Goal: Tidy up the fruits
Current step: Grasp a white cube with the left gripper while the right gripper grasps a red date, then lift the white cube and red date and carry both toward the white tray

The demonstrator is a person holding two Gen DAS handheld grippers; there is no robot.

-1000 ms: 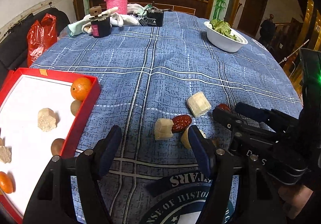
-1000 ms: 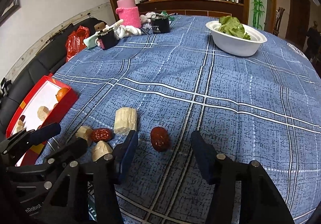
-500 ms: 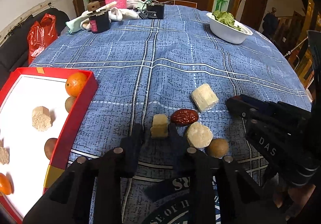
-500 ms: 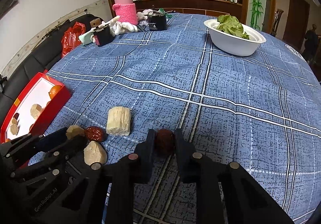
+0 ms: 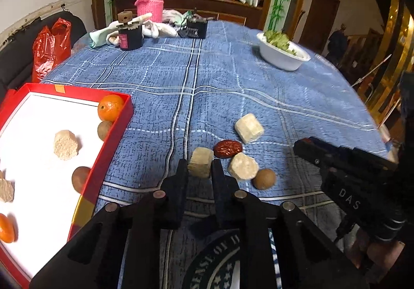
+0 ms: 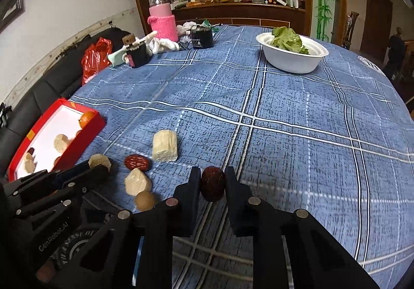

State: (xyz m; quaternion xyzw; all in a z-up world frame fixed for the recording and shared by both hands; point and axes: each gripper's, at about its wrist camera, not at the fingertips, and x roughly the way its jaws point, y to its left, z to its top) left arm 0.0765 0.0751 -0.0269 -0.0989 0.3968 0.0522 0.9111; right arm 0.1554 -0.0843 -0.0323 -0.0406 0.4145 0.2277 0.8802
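Note:
My left gripper point(image 5: 199, 170) holds a pale tan chunk point(image 5: 200, 162) just above the blue cloth, its jaws closing tight with both pads pressed on it. Right of it lie a red date point(image 5: 228, 148), two more pale chunks point(image 5: 249, 128) point(image 5: 243, 166) and a brown round fruit point(image 5: 264, 179). My right gripper point(image 6: 212, 174) is shut on a dark red date point(image 6: 212, 184). The red box point(image 5: 113, 141) at the left holds an orange point(image 5: 110, 107), brown fruits and tan chunks.
A white bowl of greens point(image 6: 292, 58) stands at the far right. A pink-sleeved bottle point(image 6: 163, 19), two black jars and white cloths crowd the far edge. A red plastic bag point(image 5: 50, 48) sits on the black sofa beyond the table's left rim.
Both grippers went from wide open to closed: the left onto the pale chunk, the right onto the dark red date. Both have since drawn back slightly with their loads.

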